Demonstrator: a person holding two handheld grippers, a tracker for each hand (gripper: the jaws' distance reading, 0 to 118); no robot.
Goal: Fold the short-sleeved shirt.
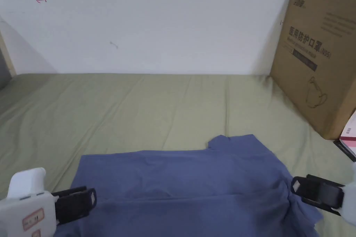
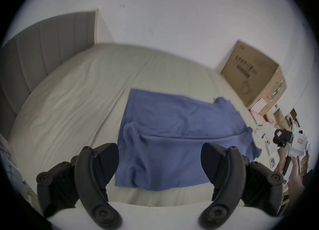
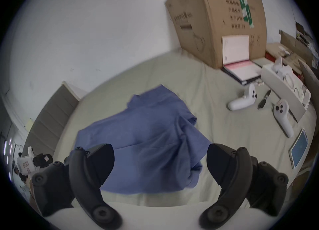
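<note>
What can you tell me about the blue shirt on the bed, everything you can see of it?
The blue shirt is soft, plain fabric lying mostly flat on the green bedsheet, its near part folded over along a straight crease. The collar points toward the wall, and one side is bunched and wrinkled. The left gripper and right gripper flank it, jaws open, holding nothing.

1. Shirt (image 1: 194, 182): one, blue.
2. Grippers: two, the left gripper (image 1: 91, 197) and the right gripper (image 1: 295, 186).
3. Cardboard box (image 1: 320, 53): one.
4. White controllers: two, first controller (image 3: 241, 101), second controller (image 3: 283, 118).
5. Tablet (image 3: 299, 147): one.
6. Bed (image 1: 139, 109): one.
</note>
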